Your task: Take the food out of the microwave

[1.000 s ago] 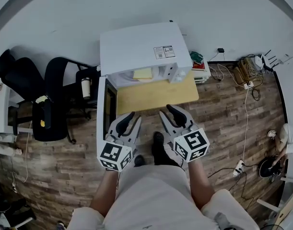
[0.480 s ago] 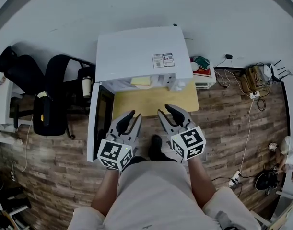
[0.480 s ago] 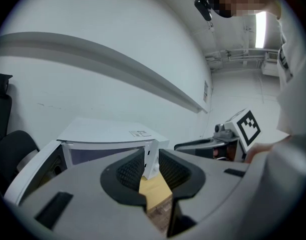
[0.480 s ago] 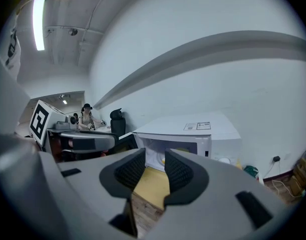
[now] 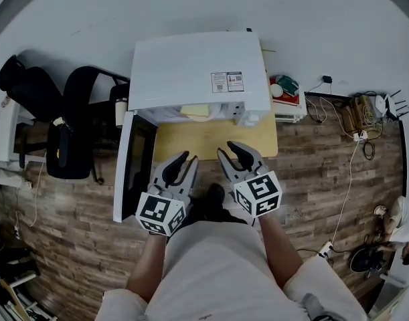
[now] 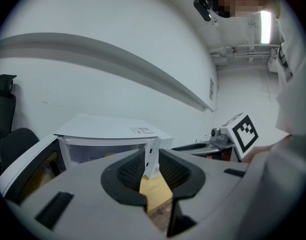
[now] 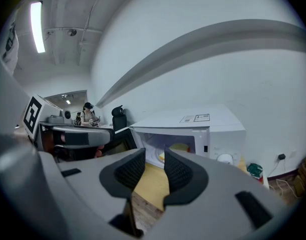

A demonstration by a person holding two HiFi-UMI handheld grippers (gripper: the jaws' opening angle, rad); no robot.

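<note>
I hold my left gripper [image 5: 185, 160] and my right gripper [image 5: 229, 151] side by side over the near edge of a small wooden table [image 5: 214, 139], both pointing toward the far wall. The white microwave [image 5: 197, 72] stands on the far part of that table, its door [image 5: 129, 169] swung wide open to the left. The food [image 5: 198, 111], a pale yellow thing whose kind I cannot make out, lies inside the cavity, beyond both grippers and well apart from them. In the right gripper view it shows just past my right jaw tips, slightly to their right. Each gripper's jaws stand a little apart with a narrow gap, and nothing is between them: only the table and the microwave show through. Black office chairs [image 5: 77, 112] stand to the left.
</note>
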